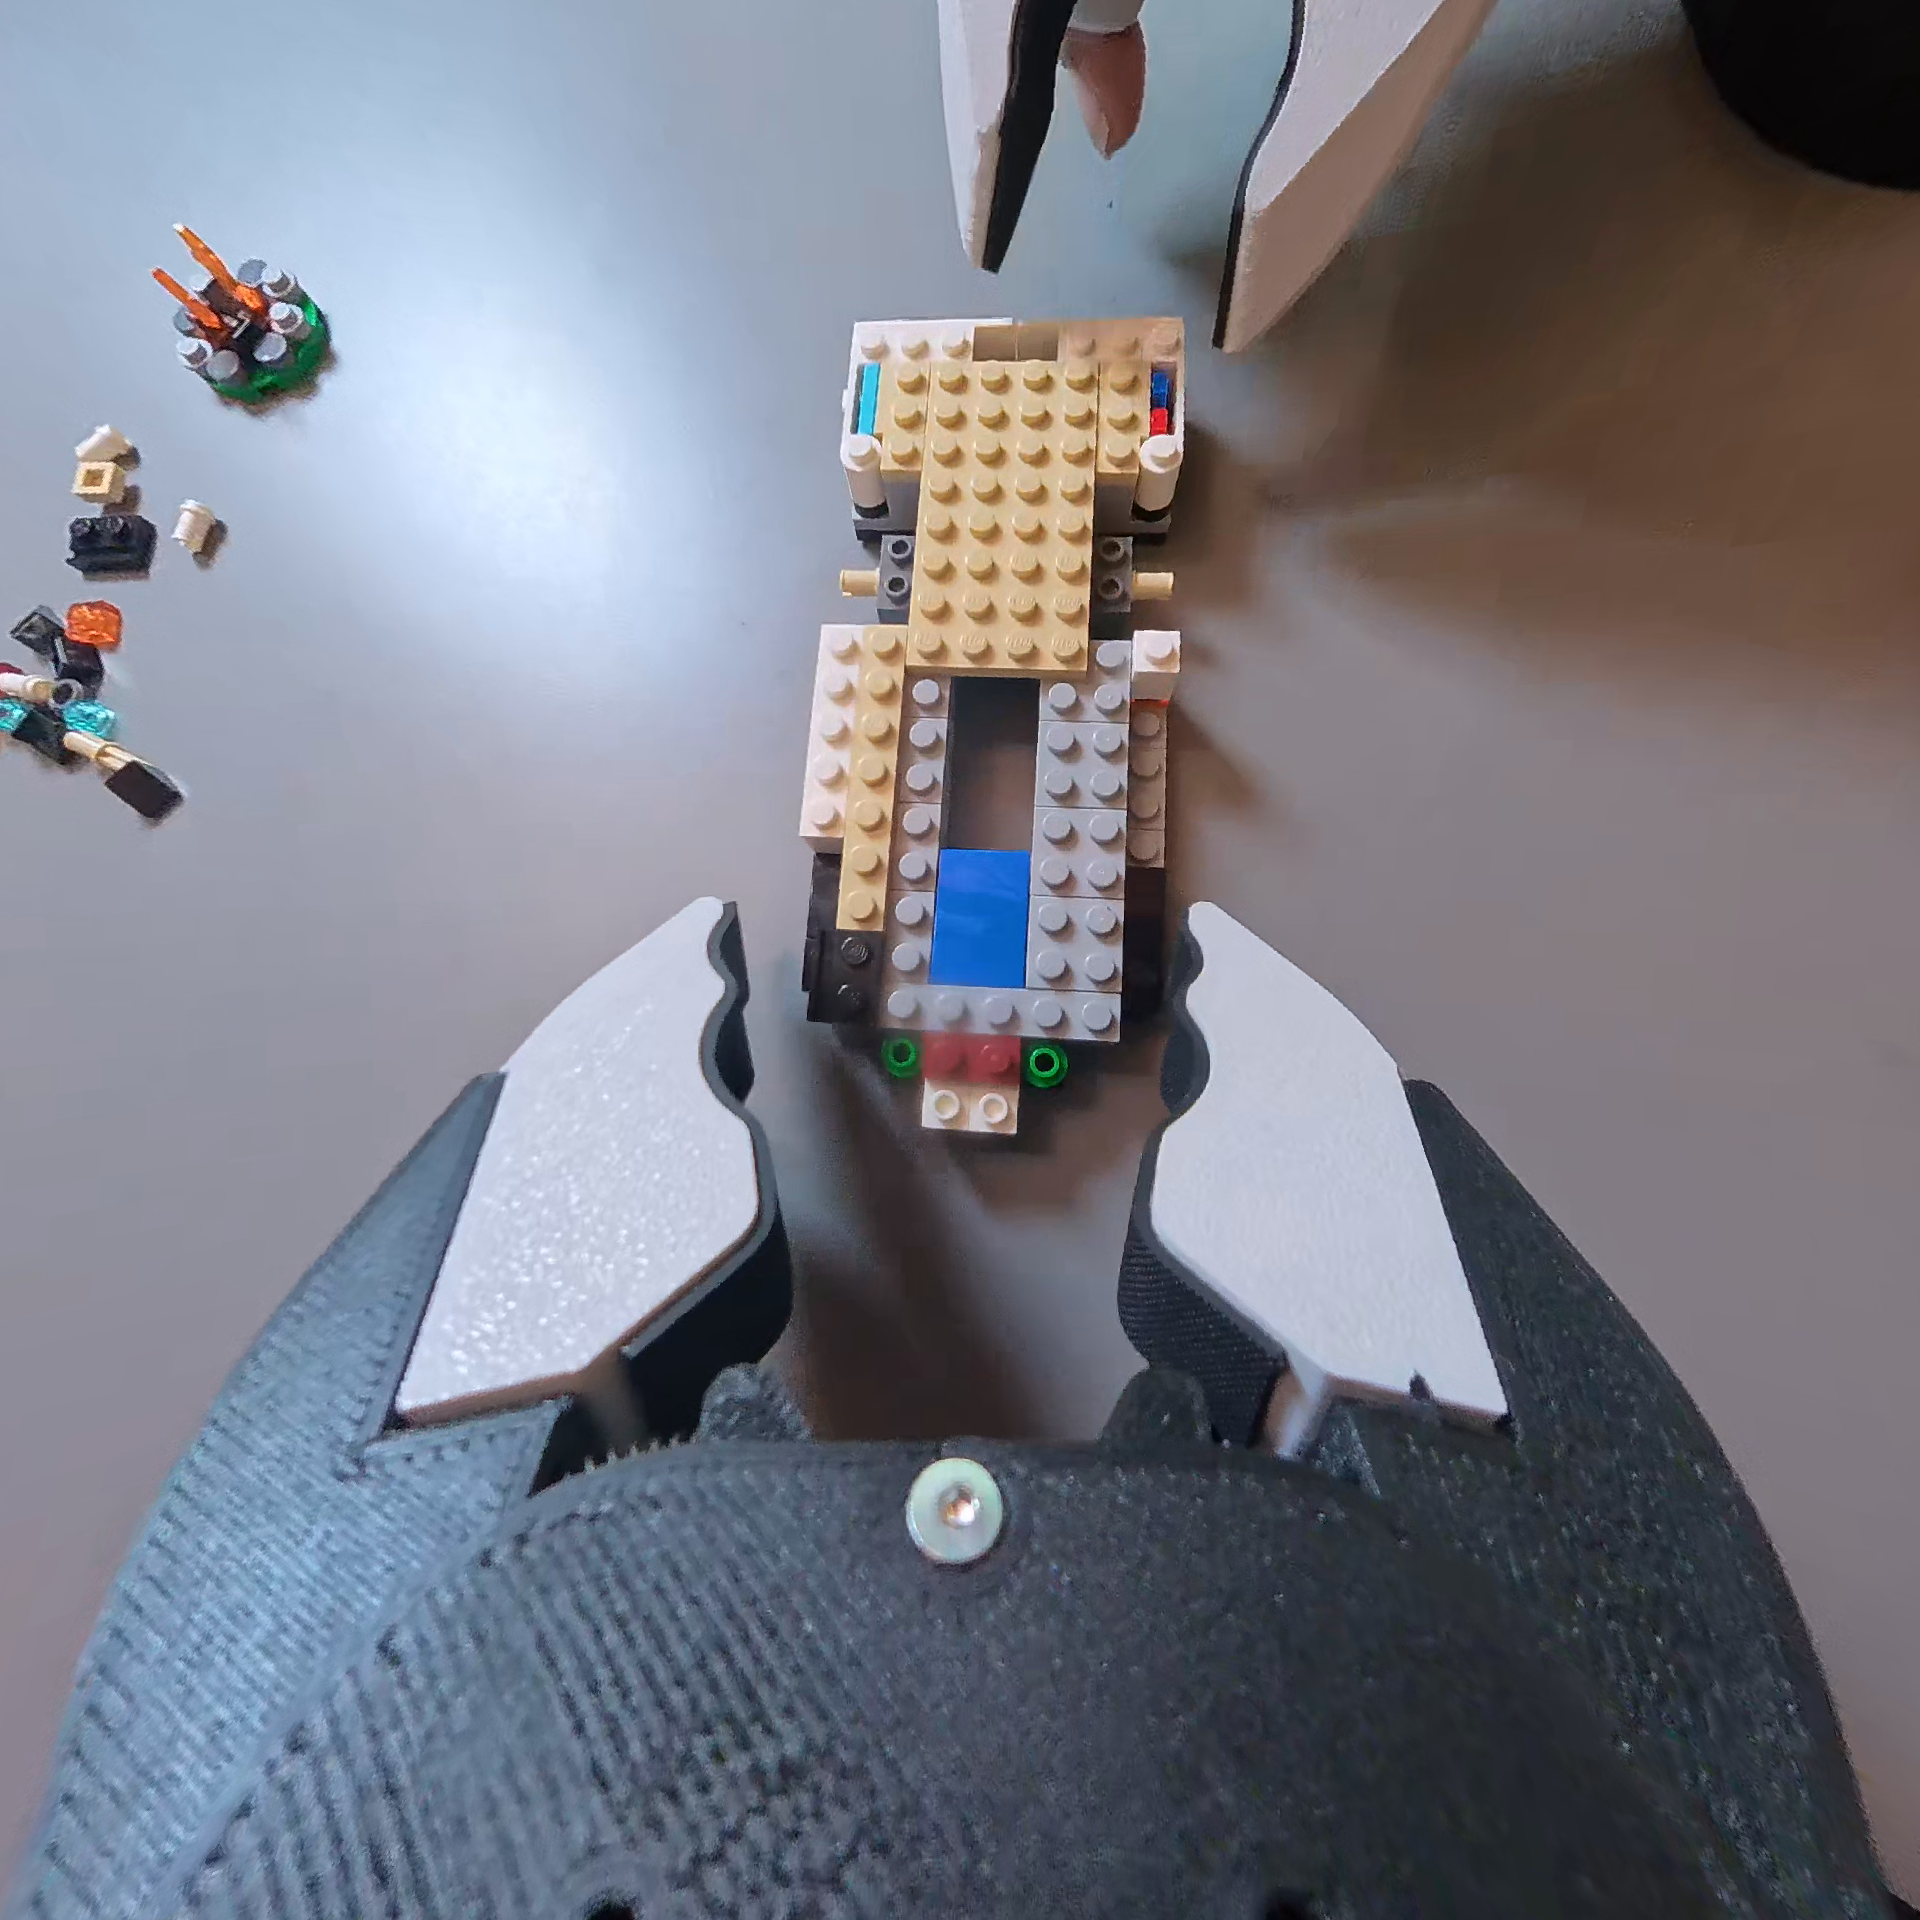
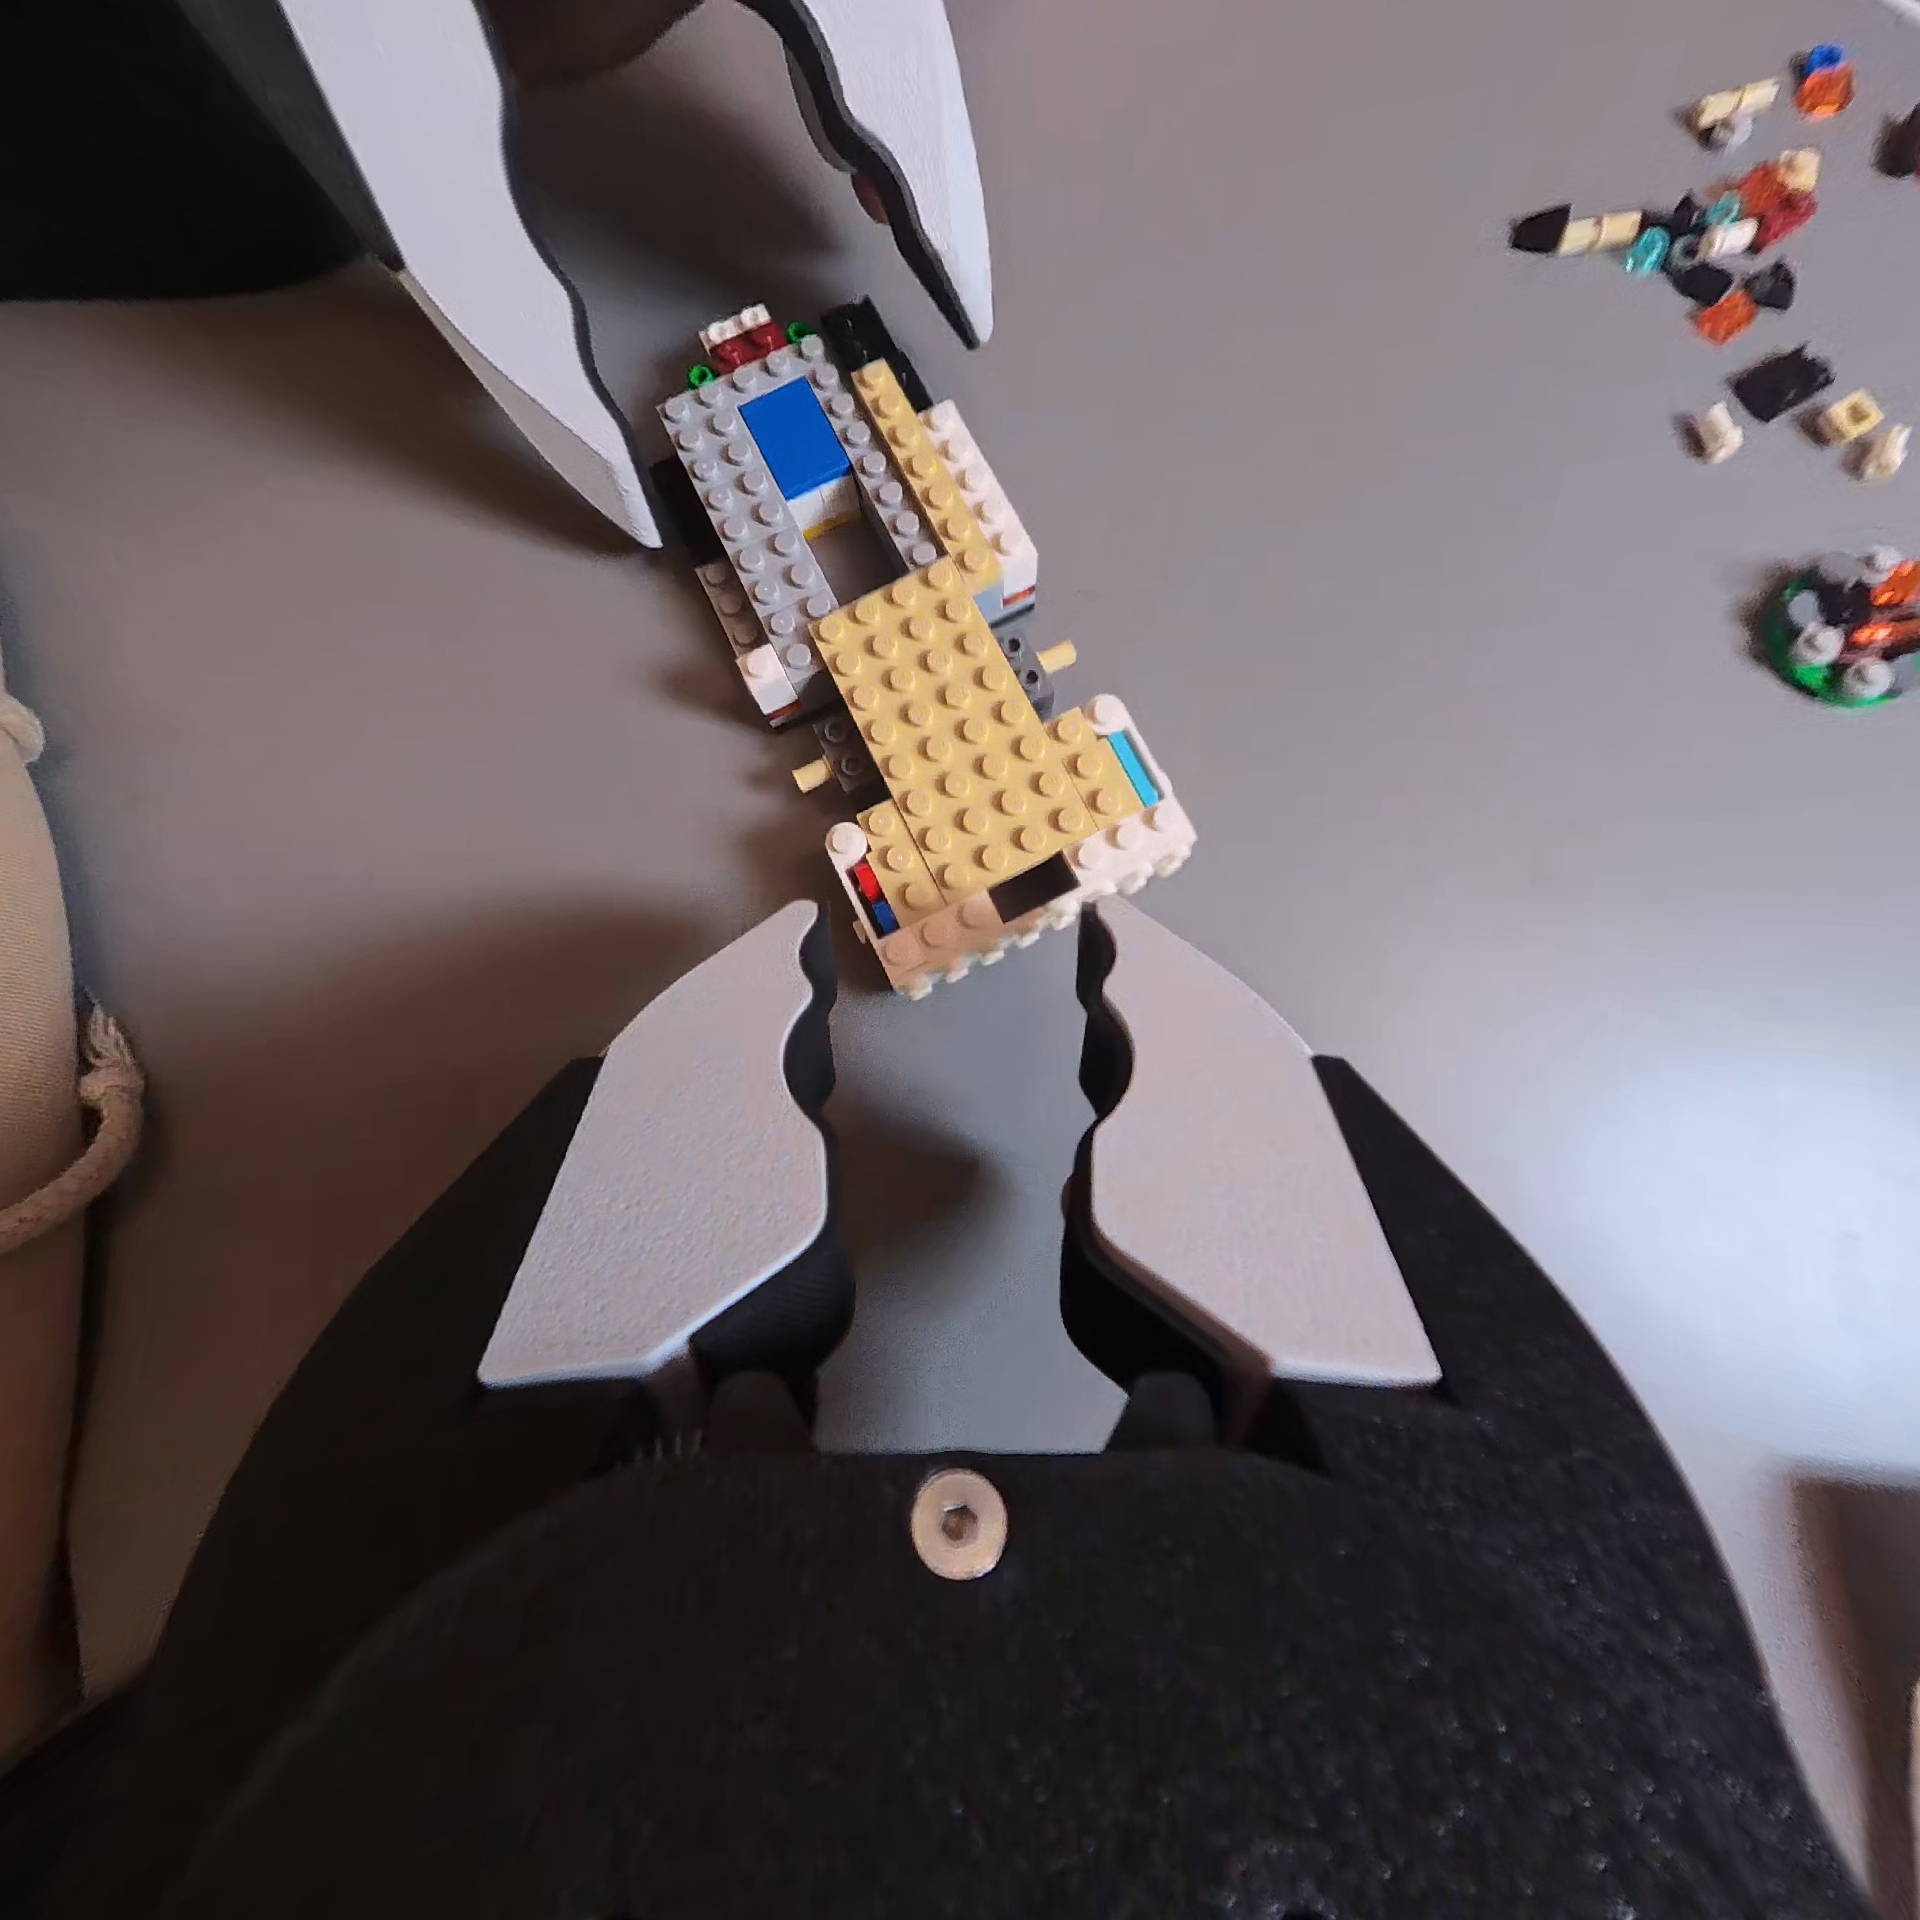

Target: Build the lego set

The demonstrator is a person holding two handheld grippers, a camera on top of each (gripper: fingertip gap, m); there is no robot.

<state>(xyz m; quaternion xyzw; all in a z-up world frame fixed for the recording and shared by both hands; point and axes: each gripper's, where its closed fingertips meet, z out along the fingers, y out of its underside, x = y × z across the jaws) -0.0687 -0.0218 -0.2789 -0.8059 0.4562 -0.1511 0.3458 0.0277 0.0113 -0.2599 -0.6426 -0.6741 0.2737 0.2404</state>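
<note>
A long brick model (image 1: 1003, 520) of tan, grey and white plates with a blue tile lies flat on the grey table (image 1: 468, 935). My left gripper (image 1: 961, 925) is open, its fingers on either side of the model's near end with the red and green studs; a gap shows at the left pad (image 1: 727, 987). My right gripper (image 2: 951, 920) is open at the model's (image 2: 935, 707) other, white and tan end, with nothing held. The right gripper also shows in the left wrist view (image 1: 1107, 301), and the left gripper shows in the right wrist view (image 2: 810, 431).
Small loose pieces (image 1: 83, 675) and a round green piece with grey studs and orange parts (image 1: 249, 322) lie to the left; they also show in the right wrist view (image 2: 1714, 239). Beige fabric with a cord (image 2: 42, 1091) is at the table's edge. A dark object (image 1: 1818, 83) is at far right.
</note>
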